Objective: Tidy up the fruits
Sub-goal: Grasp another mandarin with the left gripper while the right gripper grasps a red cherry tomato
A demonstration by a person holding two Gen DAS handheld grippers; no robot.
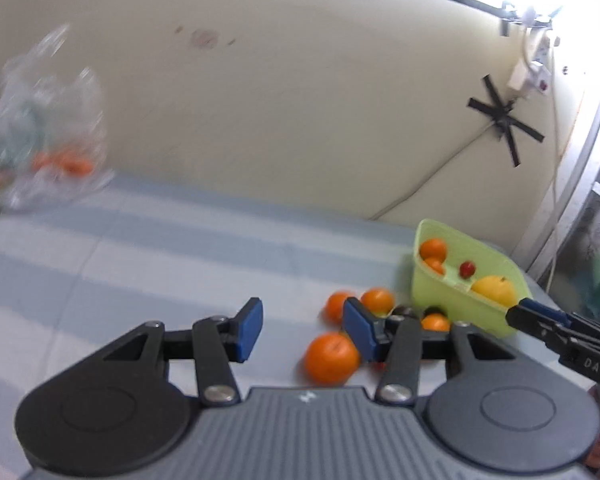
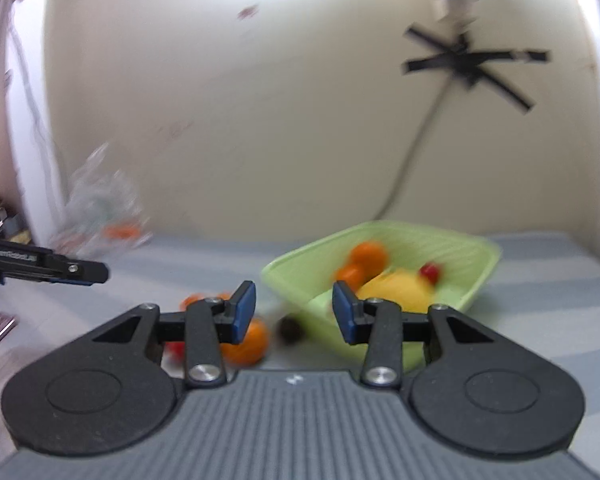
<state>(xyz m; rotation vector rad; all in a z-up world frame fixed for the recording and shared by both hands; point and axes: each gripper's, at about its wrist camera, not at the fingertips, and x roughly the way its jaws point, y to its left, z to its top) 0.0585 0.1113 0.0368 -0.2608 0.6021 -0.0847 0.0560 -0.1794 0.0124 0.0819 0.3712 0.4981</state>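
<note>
A light green basket (image 1: 424,292) (image 2: 420,227) stands on the striped cloth at the right. It holds two oranges (image 1: 433,249), a yellow fruit (image 1: 494,289) (image 2: 396,292) and a small red fruit (image 1: 467,269). Several loose oranges (image 1: 331,358) (image 2: 246,344) and a dark fruit (image 2: 292,328) lie beside the basket. My left gripper (image 1: 304,330) is open above the cloth, just left of the loose oranges, with nothing between its pads. My right gripper (image 2: 294,312) is open too, facing the basket's near corner and holding nothing. Its tip (image 1: 516,314) shows at the basket's right side.
A clear plastic bag (image 1: 48,128) (image 2: 100,208) with orange things inside sits at the far left against the cream wall. A cable and black tape (image 1: 504,120) run down the wall behind the basket. A window frame (image 1: 580,184) borders the right.
</note>
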